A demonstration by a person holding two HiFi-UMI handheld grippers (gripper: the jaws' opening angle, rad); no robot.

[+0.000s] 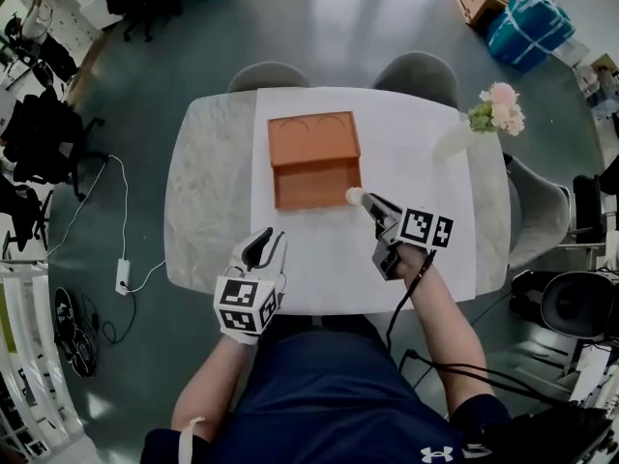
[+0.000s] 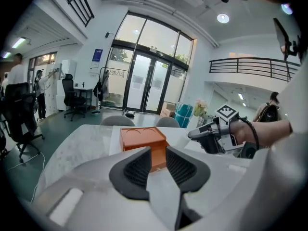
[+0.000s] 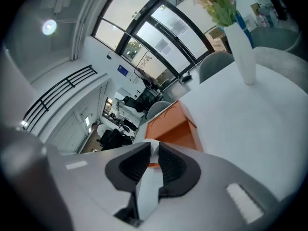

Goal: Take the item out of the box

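the right gripper (image 1: 371,206) pinches a small white item (image 1: 355,197) between its pads; in the right gripper view the item sits right at the jaw tips, with the pads closed against it on both sides. the item pokes out past the tips, and its long axis seems to run on along the gripper's own line, its rounded end pointing away from the hand (its finer shape is too small to tell). it is outside the orange box (image 1: 314,158), just off that box's near right corner, and the box lies ahead and to the left of this gripper. the box stands open, its lid tipped back on the far side.

to the right of the right gripper the white sheet (image 1: 430,177) is bare up to the table (image 1: 193,211) edge. ahead and to its right, well apart, a white vase (image 1: 453,141) with flowers (image 1: 500,109) stands near the far right corner. behind the gripper the sheet runs to the near edge, where the person's arm comes in.

the left gripper (image 1: 266,247) sits by the table's near edge with its jaws spread and nothing between them; the box shows through the gap, straight ahead and apart from it. the sheet between this gripper and the box is clear, and bare marble lies to its left.
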